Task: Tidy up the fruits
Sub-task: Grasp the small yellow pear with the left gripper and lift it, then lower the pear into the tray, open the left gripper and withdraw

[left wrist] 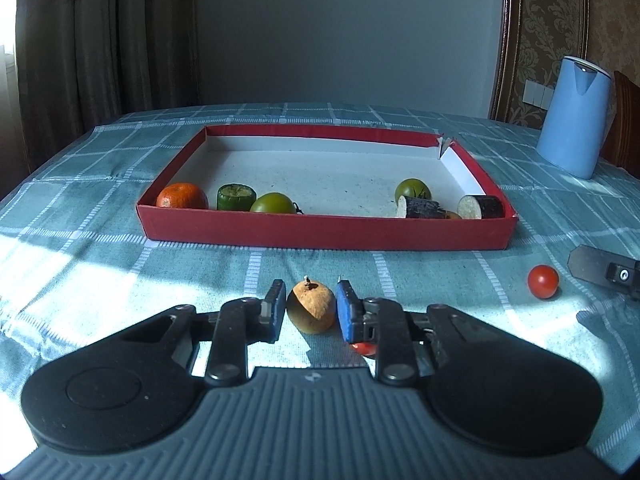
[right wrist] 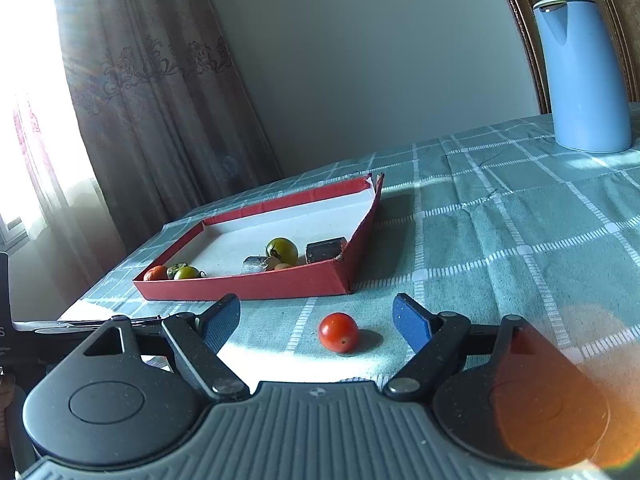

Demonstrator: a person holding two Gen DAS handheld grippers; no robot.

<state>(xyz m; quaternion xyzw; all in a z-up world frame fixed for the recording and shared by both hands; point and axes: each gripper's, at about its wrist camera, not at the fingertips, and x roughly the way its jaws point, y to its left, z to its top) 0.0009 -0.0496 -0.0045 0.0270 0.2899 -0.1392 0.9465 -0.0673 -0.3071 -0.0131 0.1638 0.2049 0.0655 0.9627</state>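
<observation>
The red tray (left wrist: 328, 232) is sitting on the checked tablecloth (left wrist: 100, 240), well in from the table's near edge. Along its near wall, starting at the near left corner, an orange (left wrist: 182, 196), a cut green chunk (left wrist: 236, 197) and a green fruit (left wrist: 273, 203) are lying close together. Toward the near right corner another green fruit (left wrist: 413, 190) is resting behind two dark-skinned cut pieces with pale ends (left wrist: 420, 208) (left wrist: 480, 207).

In front of the tray, toward the near edge of the cloth, the left gripper (left wrist: 309, 305) is reaching around a brown fruit (left wrist: 311, 307) with a short stem on top. Its jaws are standing narrow, with the blue pads (left wrist: 347, 312) lying close on either side of the fruit; whether they are pressing on it I cannot tell. A bit of something red (left wrist: 363, 348) is showing beneath the right-hand finger.

Further right, on the cloth in front of the tray's near right corner, a cherry tomato (right wrist: 338, 331) is sitting in a sunlit patch. The right gripper (right wrist: 320, 322) is hovering around it with its jaws spread wide, the tomato between the fingers and clear of both pads.

A blue kettle (left wrist: 573, 116) is standing upright near the far right corner of the table. Brown curtains (left wrist: 100, 40) are hanging behind the table on the left.
</observation>
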